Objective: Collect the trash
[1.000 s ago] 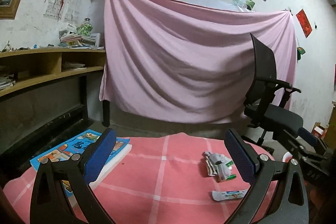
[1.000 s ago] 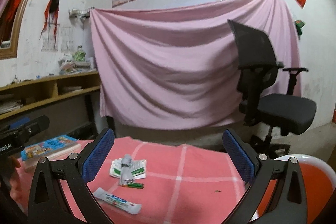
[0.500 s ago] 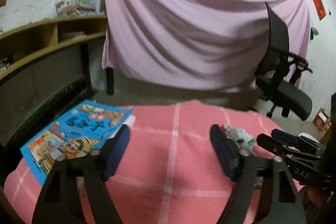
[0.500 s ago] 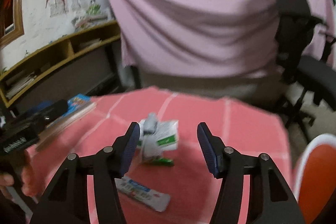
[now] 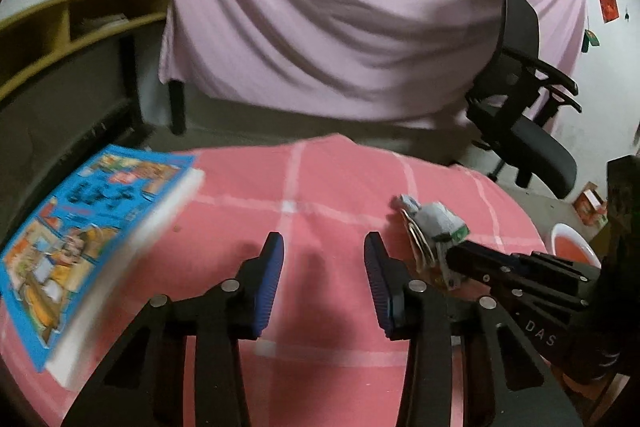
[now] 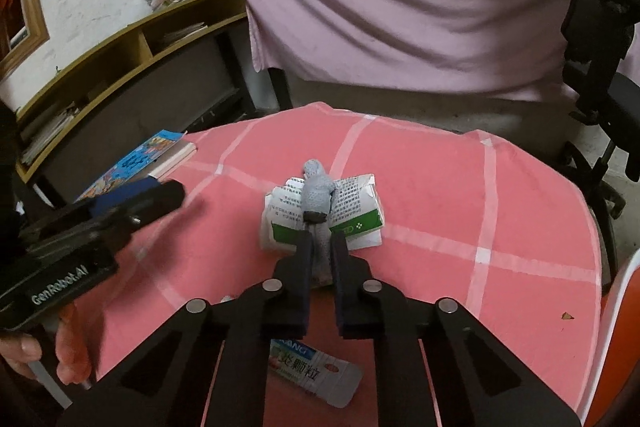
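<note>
book [image 5: 92, 227] motion-blurred, sachet [image 6: 316, 375] partly behind right claw [image 6: 320, 247]

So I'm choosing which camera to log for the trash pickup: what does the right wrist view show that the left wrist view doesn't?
Right wrist view only: the right hand-held gripper shut on the grey wad atop the green-and-white carton, a flat packet near the lens, and a hand.

Left wrist view only: the left hand-held gripper, jaws closing with nothing between them, and bare cloth below it.

Both: the pink tablecloth, blue book and office chair.
</note>
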